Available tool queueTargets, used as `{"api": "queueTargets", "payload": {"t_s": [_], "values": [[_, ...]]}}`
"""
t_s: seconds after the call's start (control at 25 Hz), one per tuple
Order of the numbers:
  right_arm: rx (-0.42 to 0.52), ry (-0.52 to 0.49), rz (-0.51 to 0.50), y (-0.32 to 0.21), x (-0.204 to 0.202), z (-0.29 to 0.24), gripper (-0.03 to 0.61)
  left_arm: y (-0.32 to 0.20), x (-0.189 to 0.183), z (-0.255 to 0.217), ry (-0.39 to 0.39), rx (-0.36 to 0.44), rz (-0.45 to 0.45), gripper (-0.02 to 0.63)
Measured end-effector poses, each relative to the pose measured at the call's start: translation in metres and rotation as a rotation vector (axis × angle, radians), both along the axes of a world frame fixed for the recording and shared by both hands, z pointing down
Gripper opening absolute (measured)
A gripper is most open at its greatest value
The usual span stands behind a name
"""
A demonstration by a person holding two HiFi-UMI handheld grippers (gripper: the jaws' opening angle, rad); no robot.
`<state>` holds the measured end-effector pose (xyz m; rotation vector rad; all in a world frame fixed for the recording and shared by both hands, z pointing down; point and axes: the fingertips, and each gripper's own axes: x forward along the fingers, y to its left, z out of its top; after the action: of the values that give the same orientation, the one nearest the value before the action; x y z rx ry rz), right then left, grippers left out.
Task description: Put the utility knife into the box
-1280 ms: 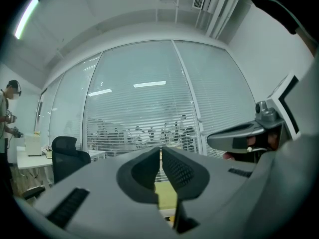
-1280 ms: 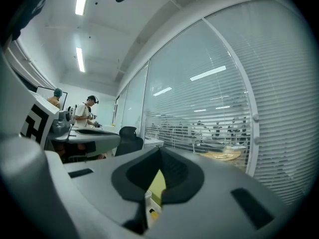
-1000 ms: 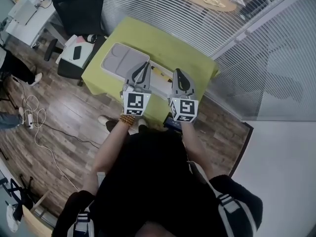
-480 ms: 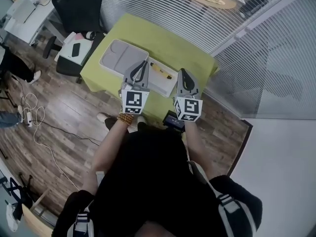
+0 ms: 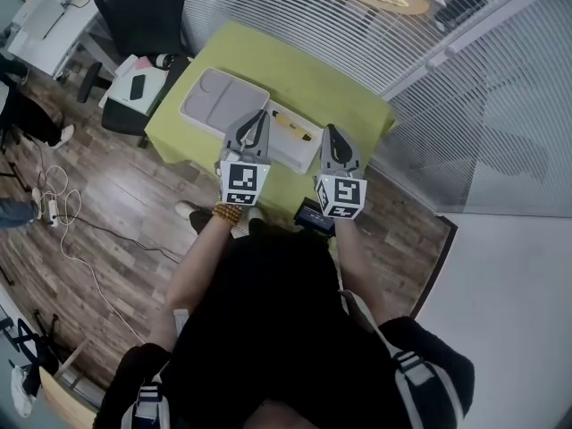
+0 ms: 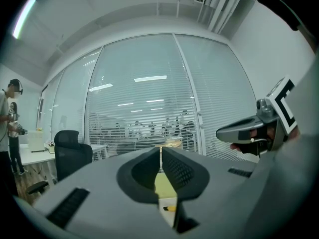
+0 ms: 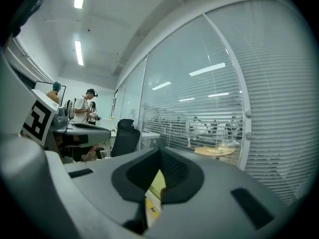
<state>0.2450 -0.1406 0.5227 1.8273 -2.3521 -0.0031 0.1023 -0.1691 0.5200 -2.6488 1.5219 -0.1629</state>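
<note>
The person is standing at a yellow-green desk (image 5: 340, 92) and holding both tools out over its near edge. The left tool (image 5: 254, 129) is pointing up the desk with its jaws pressed together. In the left gripper view (image 6: 160, 159) only a thin slit is showing between the dark pads, and nothing is sitting in it. The right tool (image 5: 332, 143) is hanging just beside it, nearer the desk's right corner. Its jaws are likewise meeting at the tips and gripping nothing, as the right gripper view (image 7: 158, 167) shows.

The utility knife (image 5: 290, 126), a small yellow strip, is lying on a white tray (image 5: 304, 150) in the middle of the desk. From the head view it is sitting between the two tools and slightly beyond their tips, nearer the left one, and neither tool is touching it. Through the slit of the left tool a yellow and black bit of the knife (image 6: 169, 208) is peeking out low down, and a yellow patch is showing under the right tool's jaws too.

The box (image 5: 223, 101), grey and flat with two shallow sections, is resting against the tray's left side, beyond the left tool. A black office chair (image 5: 143, 12) is standing past the desk's far left corner on the wooden floor (image 5: 116, 204).
</note>
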Motion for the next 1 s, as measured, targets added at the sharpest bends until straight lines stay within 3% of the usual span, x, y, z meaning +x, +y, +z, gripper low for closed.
{"api": "queueTargets", "payload": {"t_s": [1.0], "values": [[-0.037, 0.02, -0.022, -0.01, -0.001, 0.007, -0.002, -0.004, -0.008, 0.017, -0.007, -0.052, -0.016, 0.021]]}}
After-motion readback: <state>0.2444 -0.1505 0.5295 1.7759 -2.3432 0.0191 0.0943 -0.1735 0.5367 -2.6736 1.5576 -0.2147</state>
